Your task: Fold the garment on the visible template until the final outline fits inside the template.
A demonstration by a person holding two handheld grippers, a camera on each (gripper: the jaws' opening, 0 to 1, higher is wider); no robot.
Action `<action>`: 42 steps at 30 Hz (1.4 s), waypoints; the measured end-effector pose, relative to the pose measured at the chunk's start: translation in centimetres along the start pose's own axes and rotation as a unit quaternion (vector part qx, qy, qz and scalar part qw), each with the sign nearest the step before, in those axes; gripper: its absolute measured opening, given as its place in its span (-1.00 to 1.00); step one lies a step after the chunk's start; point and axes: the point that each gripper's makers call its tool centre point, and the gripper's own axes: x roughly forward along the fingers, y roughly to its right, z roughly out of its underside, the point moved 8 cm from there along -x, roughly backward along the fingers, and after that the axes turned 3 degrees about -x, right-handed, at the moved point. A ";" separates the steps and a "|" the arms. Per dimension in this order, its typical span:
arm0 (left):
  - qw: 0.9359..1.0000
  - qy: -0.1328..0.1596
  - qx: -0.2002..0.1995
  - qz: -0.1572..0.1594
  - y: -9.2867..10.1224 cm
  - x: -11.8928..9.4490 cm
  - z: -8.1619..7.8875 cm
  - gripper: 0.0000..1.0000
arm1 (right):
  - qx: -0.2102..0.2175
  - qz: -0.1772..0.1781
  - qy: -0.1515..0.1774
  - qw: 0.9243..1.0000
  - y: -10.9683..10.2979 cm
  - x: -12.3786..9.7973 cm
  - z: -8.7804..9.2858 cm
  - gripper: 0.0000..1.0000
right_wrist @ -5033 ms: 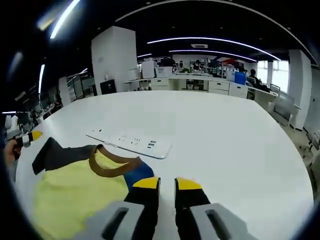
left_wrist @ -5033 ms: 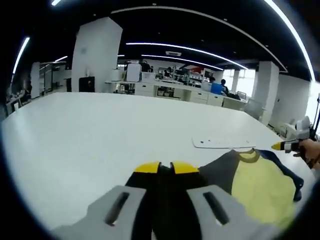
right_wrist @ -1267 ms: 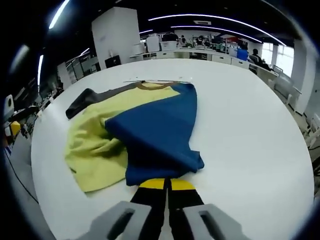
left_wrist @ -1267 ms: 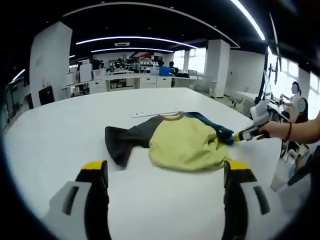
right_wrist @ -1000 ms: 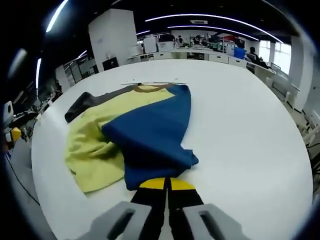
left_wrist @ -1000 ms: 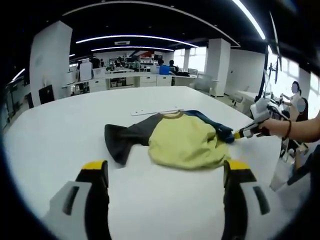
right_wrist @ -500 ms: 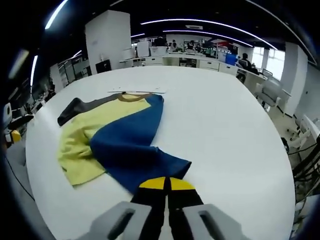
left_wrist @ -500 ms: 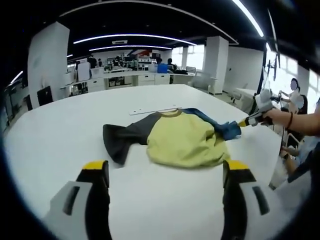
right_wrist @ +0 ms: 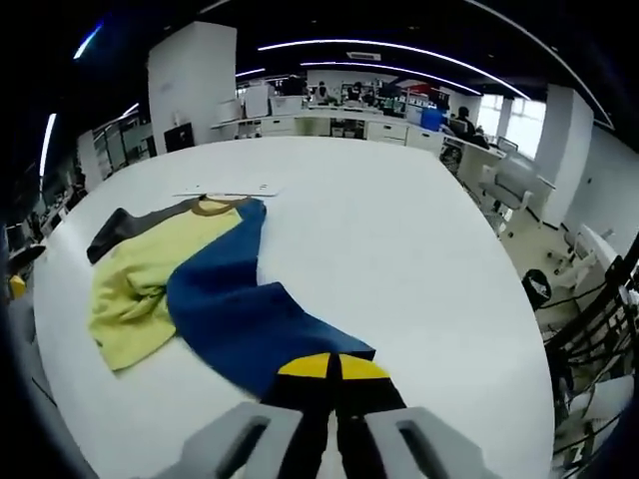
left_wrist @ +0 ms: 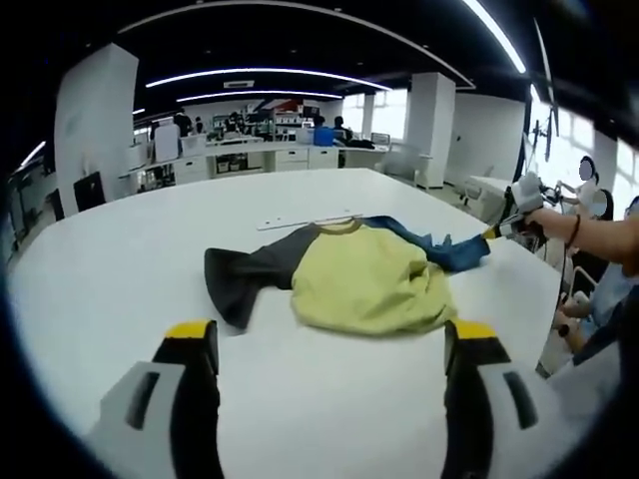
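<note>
Yellow garment point(left_wrist: 364, 284) with grey sleeve point(left_wrist: 240, 274) spread on white table point(left_wrist: 110, 259), just beside flat template point(right_wrist: 228, 190) at its collar, right gripper point(right_wrist: 332, 367) clamped on blue sleeve point(right_wrist: 250, 324), left gripper point(left_wrist: 331, 334) jaws wide apart, near the garment

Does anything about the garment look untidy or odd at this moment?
Yes. The shirt lies rumpled, its yellow body bunched. The right gripper holds the blue sleeve pulled far out sideways; the dark sleeve sprawls opposite.
</note>
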 end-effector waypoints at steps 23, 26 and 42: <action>1.000 0.008 -0.005 -0.007 0.1 -0.1 -0.3 0.85 | 0.004 0.075 -0.036 0.997 6.2 -1.8 1.8 -1.00; 1.000 0.010 -0.007 -0.007 0.2 -0.1 -0.3 0.85 | 0.003 0.079 -0.040 0.996 6.8 -1.8 2.1 -1.00; 1.000 0.010 -0.009 -0.010 0.2 0.0 -0.3 0.85 | -0.001 0.115 -0.050 0.992 10.5 -1.3 3.0 -1.00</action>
